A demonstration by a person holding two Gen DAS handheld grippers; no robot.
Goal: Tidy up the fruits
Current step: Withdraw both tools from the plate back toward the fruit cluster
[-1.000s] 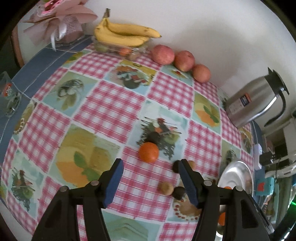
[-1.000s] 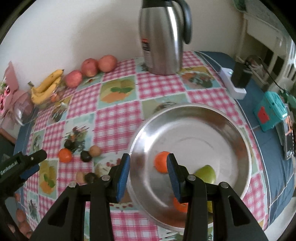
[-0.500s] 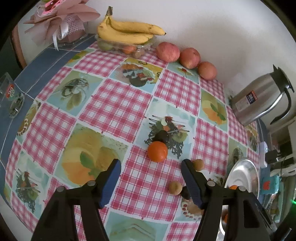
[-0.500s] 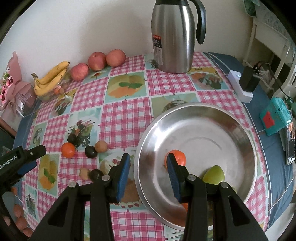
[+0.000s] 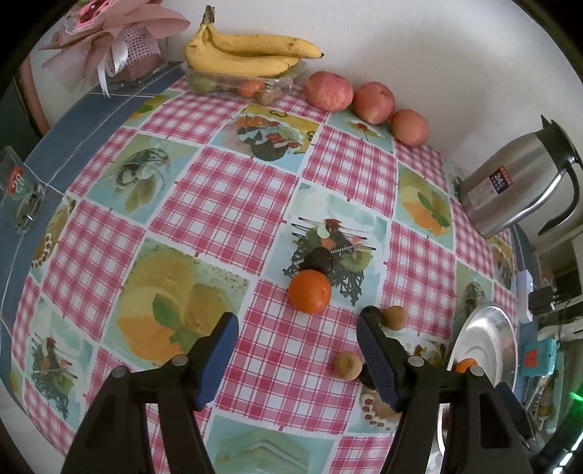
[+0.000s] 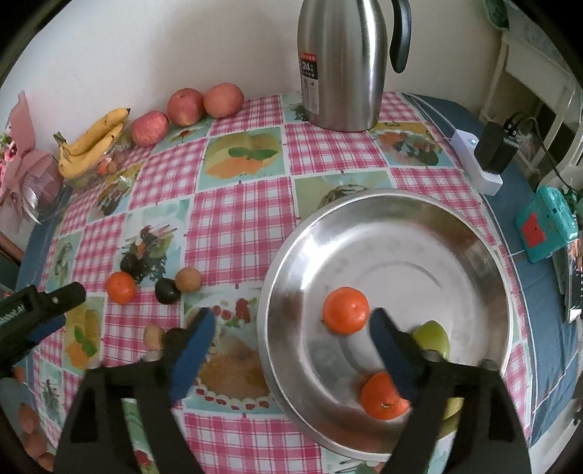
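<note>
A loose orange (image 5: 309, 291) lies on the checked tablecloth just beyond my open left gripper (image 5: 298, 321), with nothing between its blue pads. A dark fruit (image 5: 320, 259) touches the orange's far side. Small brown fruits (image 5: 395, 317) (image 5: 348, 365) lie by the right finger. My right gripper (image 6: 291, 317) hovers over the steel bowl (image 6: 400, 197), its jaws opening and gripping nothing. In the bowl rest an orange (image 6: 345, 310) just past the right pad, a second orange (image 6: 382, 395) and a green fruit (image 6: 431, 337).
Bananas (image 5: 247, 54) on a clear tray and three apples (image 5: 329, 91) line the wall. A steel thermos jug (image 6: 342, 62) stands behind the bowl. A power strip with a plug (image 6: 481, 156) and a teal box (image 6: 543, 226) sit at the right. A pink bouquet (image 5: 120, 32) is far left.
The right jaws have spread wide apart over the bowl. The orange in the bowl has stayed where it lay half a second ago. The left view now sits slightly closer to the loose orange.
</note>
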